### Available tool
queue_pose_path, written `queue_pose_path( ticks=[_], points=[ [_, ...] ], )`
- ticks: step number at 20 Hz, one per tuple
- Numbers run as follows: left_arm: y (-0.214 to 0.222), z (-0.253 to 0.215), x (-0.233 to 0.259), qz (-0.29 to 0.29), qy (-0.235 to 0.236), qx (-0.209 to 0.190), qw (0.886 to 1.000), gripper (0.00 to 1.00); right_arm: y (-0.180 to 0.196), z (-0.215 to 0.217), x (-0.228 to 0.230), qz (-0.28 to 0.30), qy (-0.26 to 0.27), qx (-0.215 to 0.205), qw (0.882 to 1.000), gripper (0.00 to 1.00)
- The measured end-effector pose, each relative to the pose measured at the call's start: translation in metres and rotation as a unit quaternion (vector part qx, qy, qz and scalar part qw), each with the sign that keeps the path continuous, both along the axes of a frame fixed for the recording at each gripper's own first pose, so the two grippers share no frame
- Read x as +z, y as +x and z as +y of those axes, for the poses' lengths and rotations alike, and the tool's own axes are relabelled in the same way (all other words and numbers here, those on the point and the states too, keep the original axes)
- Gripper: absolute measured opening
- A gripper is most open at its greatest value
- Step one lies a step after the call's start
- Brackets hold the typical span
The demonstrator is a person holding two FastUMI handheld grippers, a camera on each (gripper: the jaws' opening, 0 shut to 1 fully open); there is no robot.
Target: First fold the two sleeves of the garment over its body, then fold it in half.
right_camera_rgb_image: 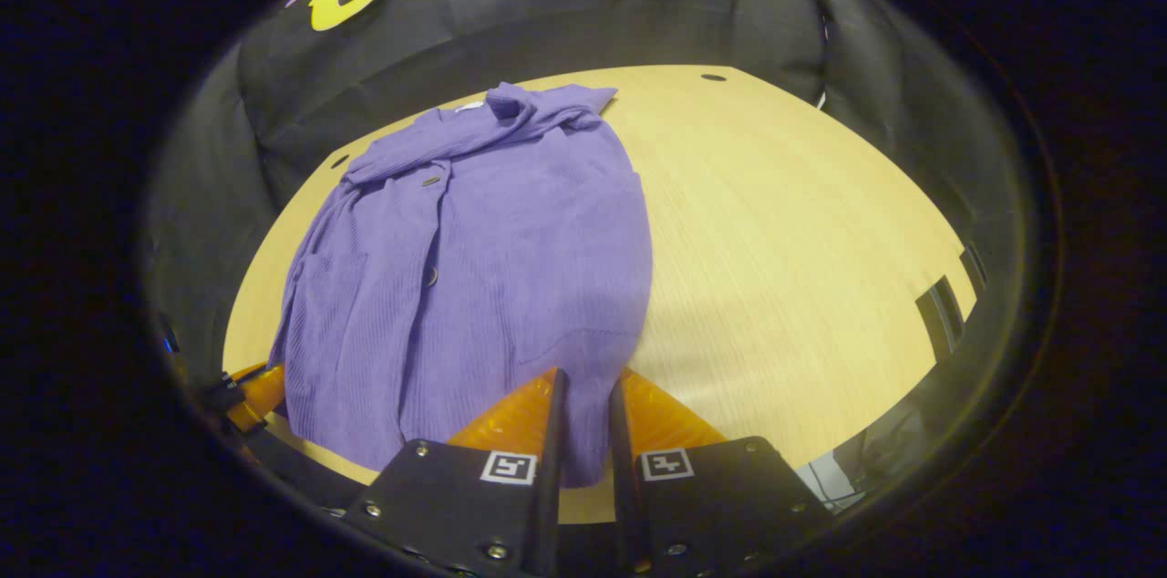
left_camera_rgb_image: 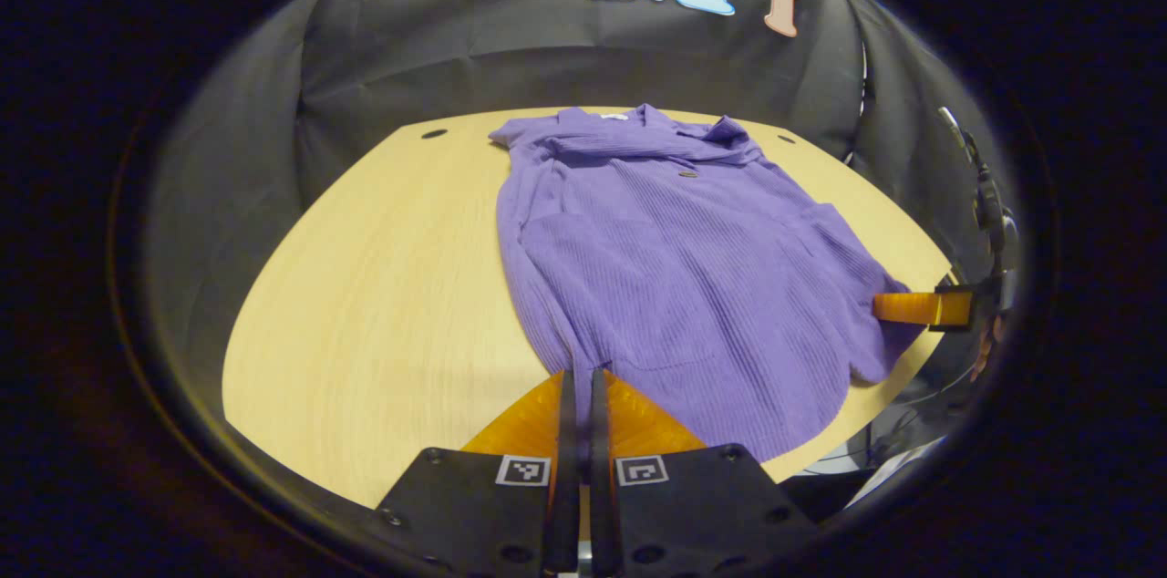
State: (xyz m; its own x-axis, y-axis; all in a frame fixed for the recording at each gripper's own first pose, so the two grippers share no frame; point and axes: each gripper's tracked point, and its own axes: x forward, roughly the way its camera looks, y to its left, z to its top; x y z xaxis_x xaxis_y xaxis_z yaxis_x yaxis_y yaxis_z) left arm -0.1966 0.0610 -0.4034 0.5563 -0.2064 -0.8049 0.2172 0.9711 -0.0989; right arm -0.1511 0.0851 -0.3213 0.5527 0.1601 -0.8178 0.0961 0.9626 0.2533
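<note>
Both tongs, left [left_camera_rgb_image: 580,377] and right [right_camera_rgb_image: 583,382], pinch the purple garment's [left_camera_rgb_image: 675,268] near hem.

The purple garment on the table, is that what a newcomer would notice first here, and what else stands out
Yes: the purple garment draws the eye first, spread over the pale wooden table, collar toward the black cloth wall and sleeves already folded over its body. Next come the two grippers at its near hem: the left gripper, fingers nearly together at one hem corner, and the right gripper with the hem between its fingers.
</note>
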Motion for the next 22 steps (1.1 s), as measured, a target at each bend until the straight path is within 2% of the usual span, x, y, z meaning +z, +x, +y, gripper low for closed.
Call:
queue_pose_path(
  ticks=[2,4,9,13,17,22],
  points=[
    [0.000,-0.004,0.005,0.019,-0.035,0.020,0.999,0.07,-0.003,0.004,-0.002,0.013,0.020,-0.012,1.000,0.06],
    [0.002,-0.007,0.015,0.012,-0.055,0.022,0.998,0.07,0.000,0.002,0.011,0.001,0.023,-0.010,1.000,0.06],
    [0.024,-0.030,0.072,-0.034,-0.118,0.004,0.992,0.07,0.036,0.014,0.078,-0.081,0.065,0.005,0.995,0.06],
    [0.068,-0.044,0.115,-0.061,-0.166,0.027,0.984,0.07,0.068,0.016,0.117,-0.119,0.089,0.012,0.989,0.06],
    [0.116,-0.044,0.148,-0.095,-0.180,0.045,0.978,0.07,0.097,0.009,0.148,-0.152,0.086,0.030,0.984,0.06],
    [0.191,-0.030,0.186,-0.147,-0.172,0.077,0.971,0.07,0.158,-0.008,0.187,-0.202,0.097,0.028,0.974,0.06]
  ],
)
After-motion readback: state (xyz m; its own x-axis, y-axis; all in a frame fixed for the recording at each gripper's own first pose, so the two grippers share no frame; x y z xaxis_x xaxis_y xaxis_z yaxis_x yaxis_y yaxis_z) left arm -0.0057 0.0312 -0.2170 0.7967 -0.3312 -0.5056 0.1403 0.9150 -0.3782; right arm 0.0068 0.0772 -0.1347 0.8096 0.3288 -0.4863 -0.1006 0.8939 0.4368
